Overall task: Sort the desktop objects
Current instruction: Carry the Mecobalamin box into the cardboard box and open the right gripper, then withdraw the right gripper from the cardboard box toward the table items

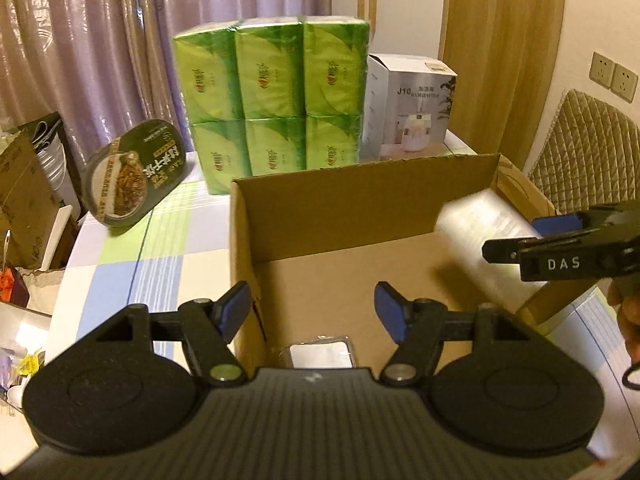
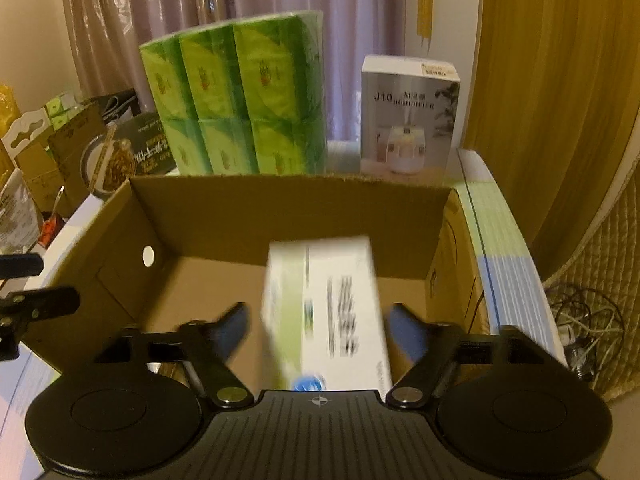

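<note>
An open cardboard box stands on the checked tablecloth. My left gripper hangs open over its near left corner with nothing between its fingers. A small flat packet lies on the box floor just below it. My right gripper is over the box's right side, and in the left wrist view the right gripper shows at the right edge. A white carton with printed text, blurred, sits between the right gripper's spread fingers with a gap on each side.
Behind the box stand a green multi-pack of tissues and a white humidifier box. A noodle bowl leans at the left. Cartons crowd the left edge; a padded chair and cables are at the right.
</note>
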The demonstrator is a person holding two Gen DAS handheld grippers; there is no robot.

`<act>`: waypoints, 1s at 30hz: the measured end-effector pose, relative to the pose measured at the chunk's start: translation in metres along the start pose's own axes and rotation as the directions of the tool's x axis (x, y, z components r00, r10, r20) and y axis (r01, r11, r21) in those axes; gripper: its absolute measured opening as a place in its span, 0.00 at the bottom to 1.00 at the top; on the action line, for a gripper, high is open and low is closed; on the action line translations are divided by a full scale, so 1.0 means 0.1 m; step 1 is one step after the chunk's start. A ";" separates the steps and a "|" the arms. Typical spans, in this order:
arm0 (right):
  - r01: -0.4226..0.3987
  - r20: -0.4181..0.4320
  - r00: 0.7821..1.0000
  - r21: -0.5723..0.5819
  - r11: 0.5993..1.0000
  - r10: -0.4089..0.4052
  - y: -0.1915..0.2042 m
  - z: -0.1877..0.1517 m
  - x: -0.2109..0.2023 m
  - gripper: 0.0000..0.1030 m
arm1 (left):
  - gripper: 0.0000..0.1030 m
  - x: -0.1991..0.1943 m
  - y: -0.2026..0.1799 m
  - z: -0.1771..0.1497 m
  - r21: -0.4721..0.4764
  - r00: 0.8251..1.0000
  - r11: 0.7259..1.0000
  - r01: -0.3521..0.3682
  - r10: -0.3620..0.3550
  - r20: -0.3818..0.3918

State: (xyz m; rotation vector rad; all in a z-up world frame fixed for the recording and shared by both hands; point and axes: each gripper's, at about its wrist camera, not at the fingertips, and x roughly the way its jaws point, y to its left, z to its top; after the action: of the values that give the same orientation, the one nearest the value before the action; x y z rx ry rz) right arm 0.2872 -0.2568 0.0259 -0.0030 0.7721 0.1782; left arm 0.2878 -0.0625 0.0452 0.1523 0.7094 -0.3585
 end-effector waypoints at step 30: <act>-0.031 -0.021 0.999 0.158 0.987 0.035 -0.05 -1.36 -1.44 0.92 | 0.93 -1.36 0.09 -1.40 -0.120 0.992 0.989 -0.091 0.080 -0.093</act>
State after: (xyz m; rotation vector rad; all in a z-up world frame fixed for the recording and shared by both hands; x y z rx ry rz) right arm 0.0922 -0.2942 0.0277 0.1576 0.8087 0.1481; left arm 0.1105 0.0187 0.0297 0.0804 0.8072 -0.2256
